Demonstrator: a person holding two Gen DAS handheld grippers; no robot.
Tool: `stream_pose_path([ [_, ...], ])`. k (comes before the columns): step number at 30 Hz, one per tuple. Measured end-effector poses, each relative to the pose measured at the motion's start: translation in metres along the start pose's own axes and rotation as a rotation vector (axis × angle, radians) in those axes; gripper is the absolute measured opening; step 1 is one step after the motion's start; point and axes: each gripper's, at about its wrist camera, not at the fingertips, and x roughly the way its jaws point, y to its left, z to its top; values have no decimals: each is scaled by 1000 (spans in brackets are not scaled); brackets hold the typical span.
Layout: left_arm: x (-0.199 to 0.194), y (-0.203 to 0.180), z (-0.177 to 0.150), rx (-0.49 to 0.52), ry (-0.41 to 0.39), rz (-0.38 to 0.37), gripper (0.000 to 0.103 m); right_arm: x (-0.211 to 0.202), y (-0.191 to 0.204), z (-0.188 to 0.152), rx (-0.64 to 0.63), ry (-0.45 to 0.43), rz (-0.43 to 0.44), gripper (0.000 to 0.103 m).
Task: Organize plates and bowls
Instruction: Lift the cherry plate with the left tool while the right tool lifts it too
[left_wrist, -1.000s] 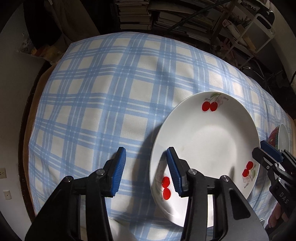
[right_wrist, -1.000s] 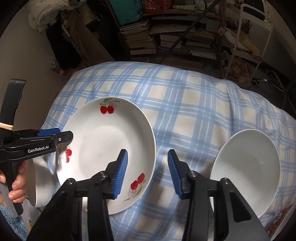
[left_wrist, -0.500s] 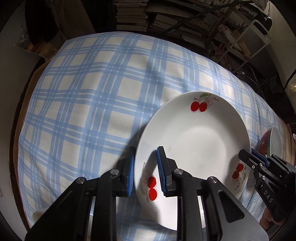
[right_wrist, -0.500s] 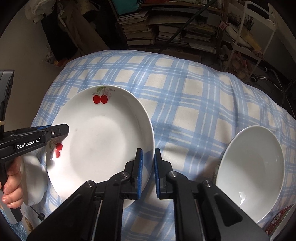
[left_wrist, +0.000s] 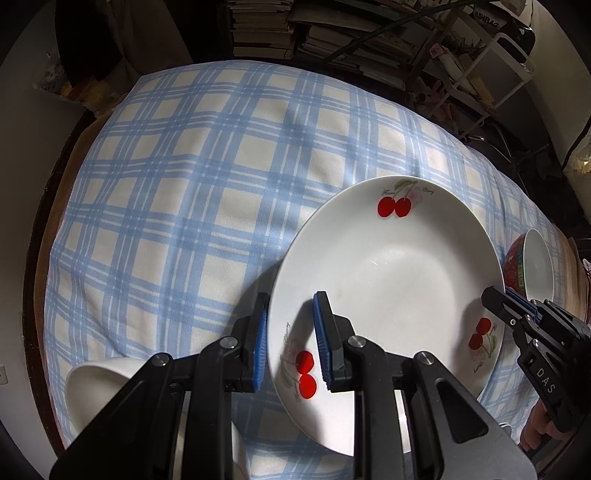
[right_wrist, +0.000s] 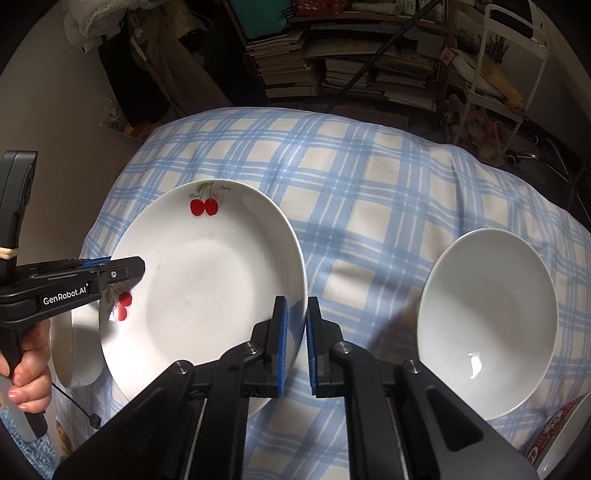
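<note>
A white cherry plate (left_wrist: 384, 280) is held tilted above the blue checked tablecloth (left_wrist: 207, 177). My left gripper (left_wrist: 290, 339) is shut on its left rim. My right gripper (right_wrist: 294, 341) is shut on its right rim; the plate (right_wrist: 207, 280) fills the left of the right wrist view. The right gripper also shows in the left wrist view (left_wrist: 517, 306), and the left gripper in the right wrist view (right_wrist: 122, 267). A plain white bowl (right_wrist: 487, 325) sits on the cloth to the right. Another white bowl (left_wrist: 99, 387) lies below the plate's left side.
A red patterned bowl (left_wrist: 532, 262) stands at the right edge of the table; its rim (right_wrist: 554, 439) shows in the right wrist view. Shelves of stacked books (right_wrist: 332, 66) and a white rack (right_wrist: 509, 55) stand behind the table. The table's dark rim (left_wrist: 40, 229) runs along the left.
Both grippers went from open beside the plate to shut on its opposite rims. The plate has risen off the cloth and tilted.
</note>
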Motion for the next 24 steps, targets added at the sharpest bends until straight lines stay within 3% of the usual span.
stream_pose_path([
  [11,-39,-27,-30,48,-30,-22,22,-48,-11,-23,35,-38,18,11],
  [24,-64,-63,-100,72,-39,-63,22,-98,-25,-81,45,-57,-22,11],
])
